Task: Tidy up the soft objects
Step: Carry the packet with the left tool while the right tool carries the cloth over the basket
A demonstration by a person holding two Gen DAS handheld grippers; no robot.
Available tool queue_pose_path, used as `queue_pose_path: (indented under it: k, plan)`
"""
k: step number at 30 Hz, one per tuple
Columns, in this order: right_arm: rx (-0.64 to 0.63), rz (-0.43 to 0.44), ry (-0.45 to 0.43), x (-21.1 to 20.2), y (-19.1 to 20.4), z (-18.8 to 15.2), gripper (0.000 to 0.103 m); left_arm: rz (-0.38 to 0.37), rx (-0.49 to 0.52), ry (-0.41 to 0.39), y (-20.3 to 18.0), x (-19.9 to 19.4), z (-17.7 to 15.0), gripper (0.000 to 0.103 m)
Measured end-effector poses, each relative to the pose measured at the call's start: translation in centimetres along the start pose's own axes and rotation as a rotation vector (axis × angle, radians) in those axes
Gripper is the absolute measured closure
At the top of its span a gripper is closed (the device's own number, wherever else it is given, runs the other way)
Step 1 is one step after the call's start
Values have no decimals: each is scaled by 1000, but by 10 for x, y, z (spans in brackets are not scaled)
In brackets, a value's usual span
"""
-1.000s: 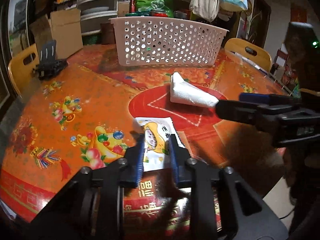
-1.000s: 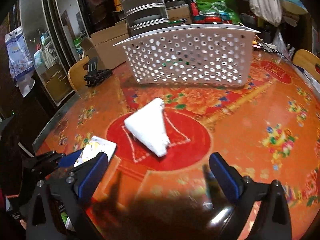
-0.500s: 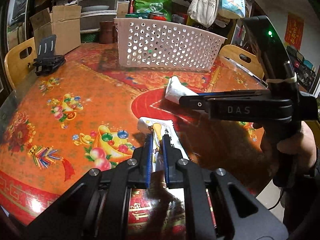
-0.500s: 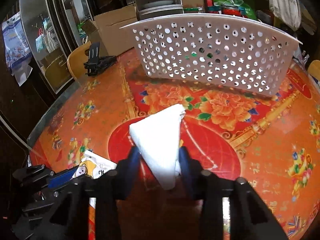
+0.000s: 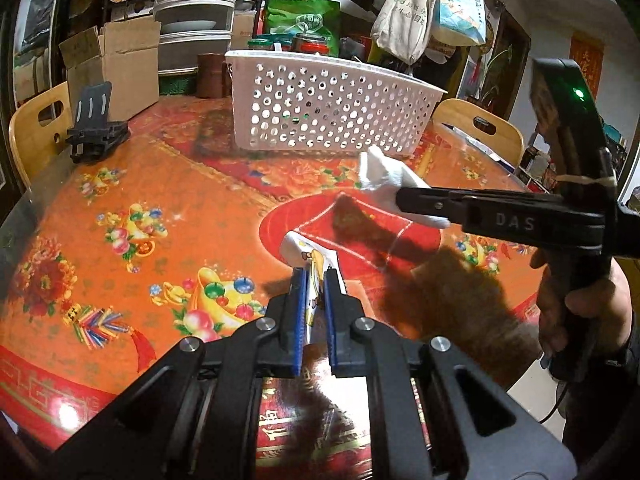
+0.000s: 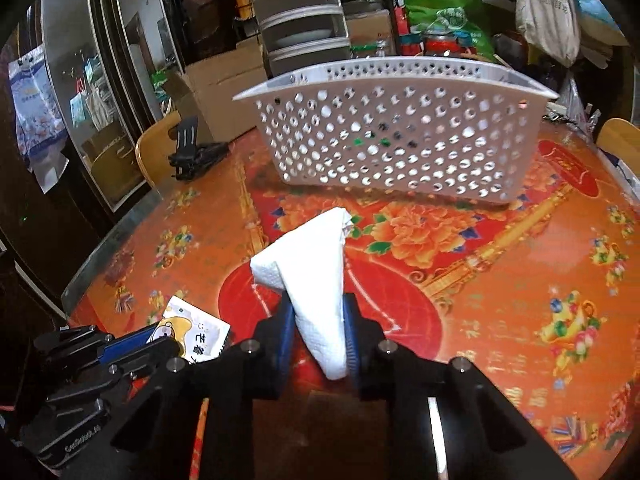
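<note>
My left gripper (image 5: 315, 280) is shut on a flat white packet with a yellow cartoon print (image 5: 311, 256), lifted a little off the table. The packet also shows in the right wrist view (image 6: 192, 332). My right gripper (image 6: 318, 312) is shut on a folded white paper towel (image 6: 312, 264) and holds it above the red circle of the tablecloth. The towel shows in the left wrist view too (image 5: 384, 176). A white perforated basket (image 5: 328, 108) stands at the far side of the table, also in the right wrist view (image 6: 392, 132).
The round table has an orange and red patterned cloth (image 5: 140, 208). A black phone stand (image 5: 94, 128) sits at the far left edge. Wooden chairs (image 5: 32, 128) ring the table. Boxes, drawers and bags crowd the background.
Both grippers have shut on their objects. The right gripper closed on the paper towel and lifted it. The left gripper closed on the packet and raised it slightly.
</note>
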State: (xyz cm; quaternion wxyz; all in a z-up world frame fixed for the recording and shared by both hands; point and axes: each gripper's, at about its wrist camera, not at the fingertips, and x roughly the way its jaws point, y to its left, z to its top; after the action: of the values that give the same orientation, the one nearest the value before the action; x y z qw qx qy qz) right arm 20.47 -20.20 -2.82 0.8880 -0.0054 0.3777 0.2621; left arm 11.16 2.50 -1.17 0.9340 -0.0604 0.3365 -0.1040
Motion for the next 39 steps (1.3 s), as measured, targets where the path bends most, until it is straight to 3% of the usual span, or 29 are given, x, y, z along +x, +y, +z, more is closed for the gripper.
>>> queue_pose_path:
  k: [23, 39]
  plan:
    - [18, -63, -78, -41, -27, -4, 82, -6, 46, -82, -29, -21, 47, 97]
    - [-17, -117, -109, -59, -39, 30, 82, -34, 64, -125, -41, -16, 106, 97]
